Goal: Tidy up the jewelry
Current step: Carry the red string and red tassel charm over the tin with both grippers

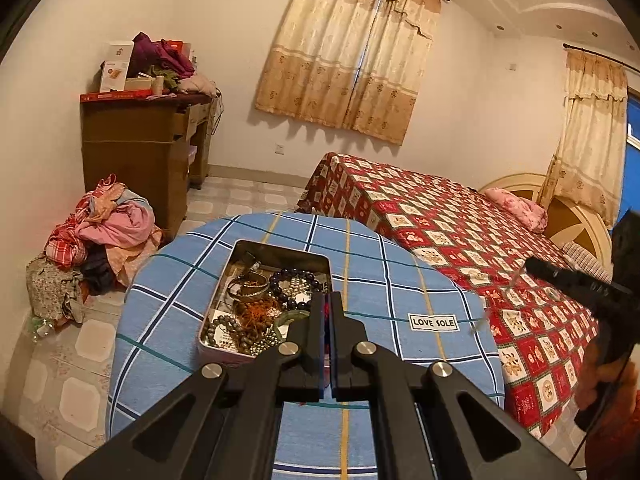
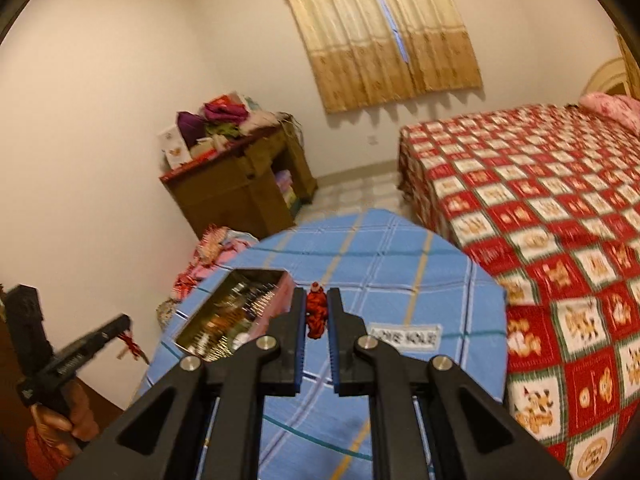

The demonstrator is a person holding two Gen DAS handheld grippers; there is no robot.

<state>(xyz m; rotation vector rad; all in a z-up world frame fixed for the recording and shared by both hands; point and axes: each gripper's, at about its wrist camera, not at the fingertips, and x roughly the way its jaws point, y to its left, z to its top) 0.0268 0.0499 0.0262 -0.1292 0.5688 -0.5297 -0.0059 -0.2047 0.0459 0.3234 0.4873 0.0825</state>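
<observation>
Reading left to right: one metal tin [image 1: 276, 268] of tangled bracelets and beads sits left of centre on the blue plaid table [image 1: 400, 280]. My left gripper [image 1: 327, 312] hovers pressed together at its near right edge, apparently nipping red cord. My right gripper [image 2: 317, 312] pinches one red knotted tassel [image 2: 316, 314], long axis upright, raised right of the tin; I judge the right hand nearer for placing it.

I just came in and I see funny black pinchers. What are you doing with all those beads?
A person holds a pincher tool in each hand to sort jewelry. A metal tin full of bead bracelets sits on a table with a blue checked cloth. The right gripper is pinching a small red tasselled ornament above the table. The left gripper is closed, with a bit of red thread hanging at its tip.
</observation>
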